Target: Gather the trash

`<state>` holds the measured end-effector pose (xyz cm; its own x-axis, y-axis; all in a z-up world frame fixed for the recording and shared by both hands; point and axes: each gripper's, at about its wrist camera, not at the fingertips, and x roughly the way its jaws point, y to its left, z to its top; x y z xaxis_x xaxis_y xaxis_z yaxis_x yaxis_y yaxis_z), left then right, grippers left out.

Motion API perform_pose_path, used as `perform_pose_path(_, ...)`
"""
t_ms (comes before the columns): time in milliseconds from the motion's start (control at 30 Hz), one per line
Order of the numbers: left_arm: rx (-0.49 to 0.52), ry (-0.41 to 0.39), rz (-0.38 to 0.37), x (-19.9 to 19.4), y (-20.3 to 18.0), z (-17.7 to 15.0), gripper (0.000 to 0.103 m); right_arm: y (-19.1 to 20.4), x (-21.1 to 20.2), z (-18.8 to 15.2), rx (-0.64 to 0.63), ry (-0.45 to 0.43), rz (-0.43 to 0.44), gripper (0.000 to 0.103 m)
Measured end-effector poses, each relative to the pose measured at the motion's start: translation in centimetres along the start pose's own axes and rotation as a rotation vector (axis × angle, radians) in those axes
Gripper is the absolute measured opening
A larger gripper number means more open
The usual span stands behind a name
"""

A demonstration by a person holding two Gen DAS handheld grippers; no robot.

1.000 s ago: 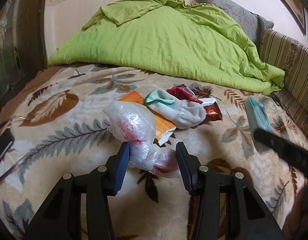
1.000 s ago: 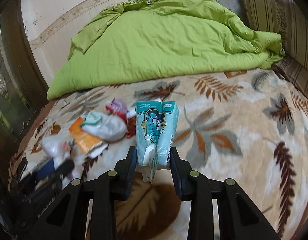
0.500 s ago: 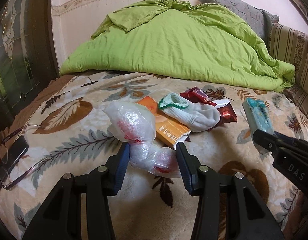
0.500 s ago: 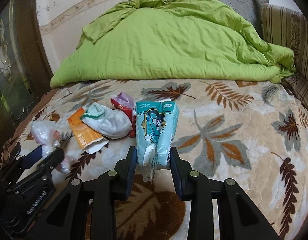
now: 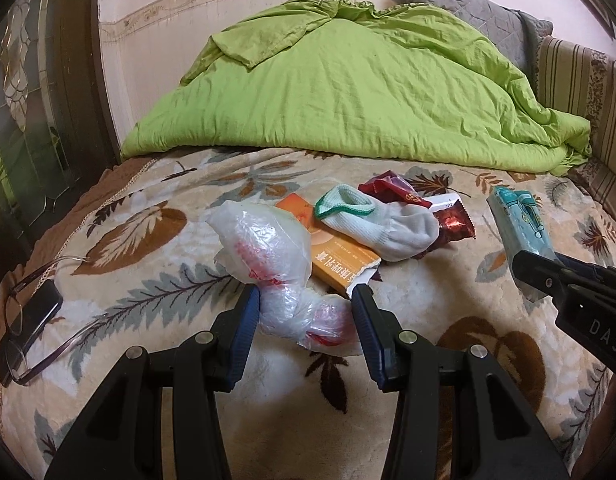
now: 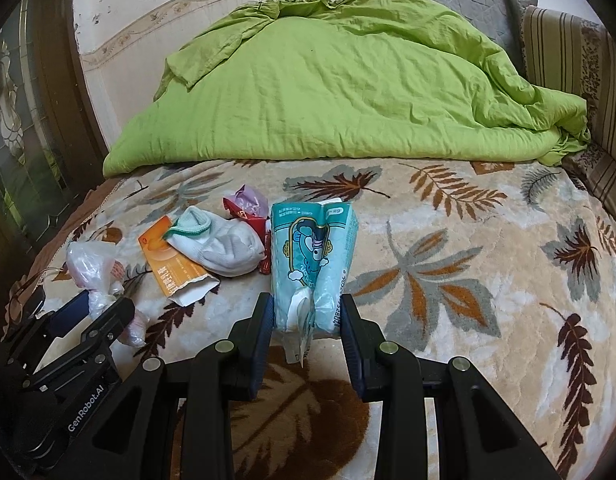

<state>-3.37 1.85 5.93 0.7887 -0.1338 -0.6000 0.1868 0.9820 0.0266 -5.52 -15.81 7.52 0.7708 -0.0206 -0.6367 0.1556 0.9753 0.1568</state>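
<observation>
Trash lies in a loose cluster on the leaf-patterned blanket [image 5: 108, 240], and you hold two pieces of it. Going left to right in your left wrist view: at 9 o'clock, a pair of glasses [image 5: 32, 320] lies over a dark phone [image 5: 26, 324] near the blanket's edge. At the centre, your left gripper [image 5: 306, 312] has its blue-padded fingers [image 5: 244, 324] pressed against the twisted neck of a crumpled clear plastic bag [image 5: 268, 240] with red print; the bag's bulk fans out toward 11 o'clock. Just past it, toward 12 o'clock, an orange carton [image 5: 339, 260] with a torn end lies flat, and a white sock [image 5: 379, 224] with a green cuff rests across it. A red foil wrapper [image 5: 451, 220] pokes out from behind the sock, touching it. At 3 o'clock, your right gripper [image 6: 308, 320] is clamped on a teal tissue pack [image 6: 311, 256], which in the right wrist view stands upright between the fingers, a loose flap hanging from its near end. Whether the pack touches the blanket, you cannot tell from these views. Behind everything, at 12 o'clock, a green quilt [image 5: 347, 80] is heaped against the wall, with a grey pillow [image 5: 467, 8] and a striped cushion [image 5: 579, 76] toward 2 o'clock.
</observation>
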Motion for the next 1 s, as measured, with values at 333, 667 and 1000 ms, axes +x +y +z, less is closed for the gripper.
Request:
perform_pose_path(333,0.004,0.004,0.002,0.1,-0.09,-0.06,0.046,0.02,-0.05,0.01,-0.001,-0.002,0.003,0.036)
perform_pose_path(667,-0.015,0.011,-0.012,0.25,0.1,-0.16,0.046,0.02,0.01,0.06,-0.001,-0.001,0.002,0.036)
perform_pose_path(1000,-0.017,0.012,-0.014,0.21,0.05,-0.17,0.046,0.02,0.05,0.05,0.001,0.006,0.005,0.036)
